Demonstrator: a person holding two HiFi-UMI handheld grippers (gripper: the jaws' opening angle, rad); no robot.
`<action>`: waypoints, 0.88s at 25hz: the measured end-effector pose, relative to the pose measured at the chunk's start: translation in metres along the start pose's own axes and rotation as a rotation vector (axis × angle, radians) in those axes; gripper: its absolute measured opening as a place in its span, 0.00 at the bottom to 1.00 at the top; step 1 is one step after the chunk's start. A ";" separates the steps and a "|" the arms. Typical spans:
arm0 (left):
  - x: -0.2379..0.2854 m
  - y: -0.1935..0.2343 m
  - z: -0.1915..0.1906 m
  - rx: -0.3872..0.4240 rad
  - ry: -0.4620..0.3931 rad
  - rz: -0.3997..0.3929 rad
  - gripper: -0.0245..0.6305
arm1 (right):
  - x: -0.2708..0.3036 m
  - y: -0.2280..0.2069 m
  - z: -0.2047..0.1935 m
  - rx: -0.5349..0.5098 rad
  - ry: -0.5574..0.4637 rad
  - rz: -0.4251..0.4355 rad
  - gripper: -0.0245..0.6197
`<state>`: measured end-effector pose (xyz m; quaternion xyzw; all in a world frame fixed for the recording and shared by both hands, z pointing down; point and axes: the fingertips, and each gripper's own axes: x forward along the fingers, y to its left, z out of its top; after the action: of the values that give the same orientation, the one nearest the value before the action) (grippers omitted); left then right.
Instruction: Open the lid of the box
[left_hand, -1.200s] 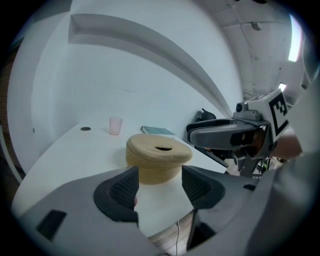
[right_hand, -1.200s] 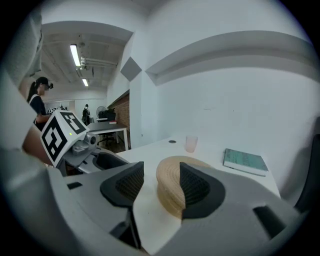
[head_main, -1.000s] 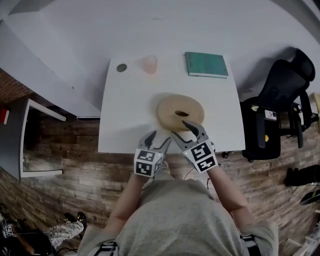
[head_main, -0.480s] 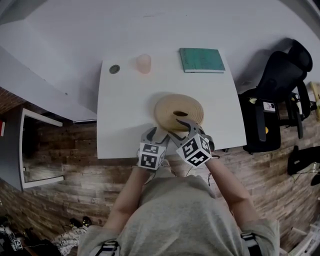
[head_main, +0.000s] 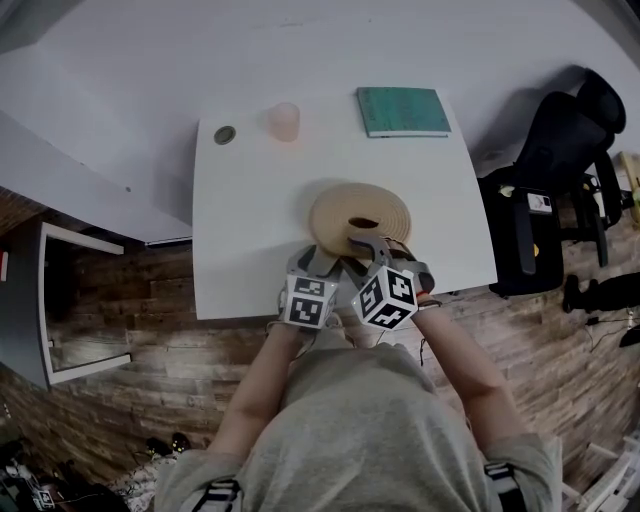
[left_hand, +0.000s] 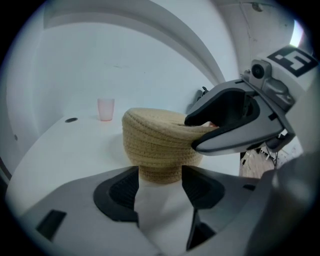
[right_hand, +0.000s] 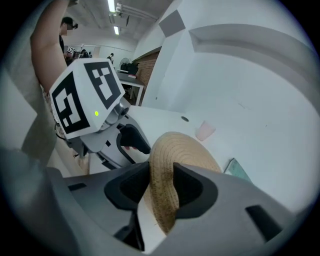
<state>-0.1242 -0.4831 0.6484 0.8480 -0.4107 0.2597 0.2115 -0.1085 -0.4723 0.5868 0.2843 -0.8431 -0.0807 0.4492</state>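
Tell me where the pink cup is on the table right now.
In the head view the pink cup stands at the far edge of the white table, left of centre, between the small dark disc and the green book.

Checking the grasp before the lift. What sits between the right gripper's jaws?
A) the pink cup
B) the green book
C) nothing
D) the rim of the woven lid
D: in the right gripper view, the right gripper straddles the rim of the woven lid, which fills the gap between its pads, and its jaws are closing on it.
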 end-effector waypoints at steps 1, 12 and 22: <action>0.001 -0.001 0.000 0.002 0.001 -0.001 0.41 | 0.000 0.001 0.000 -0.010 0.005 -0.004 0.27; 0.006 -0.001 0.001 0.008 0.009 0.018 0.41 | 0.002 0.002 -0.002 -0.029 0.016 -0.004 0.25; 0.005 -0.002 0.003 0.009 0.012 0.025 0.41 | -0.007 -0.002 0.000 0.001 -0.006 0.011 0.22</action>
<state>-0.1187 -0.4864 0.6486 0.8421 -0.4190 0.2692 0.2069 -0.1050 -0.4703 0.5809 0.2794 -0.8461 -0.0787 0.4471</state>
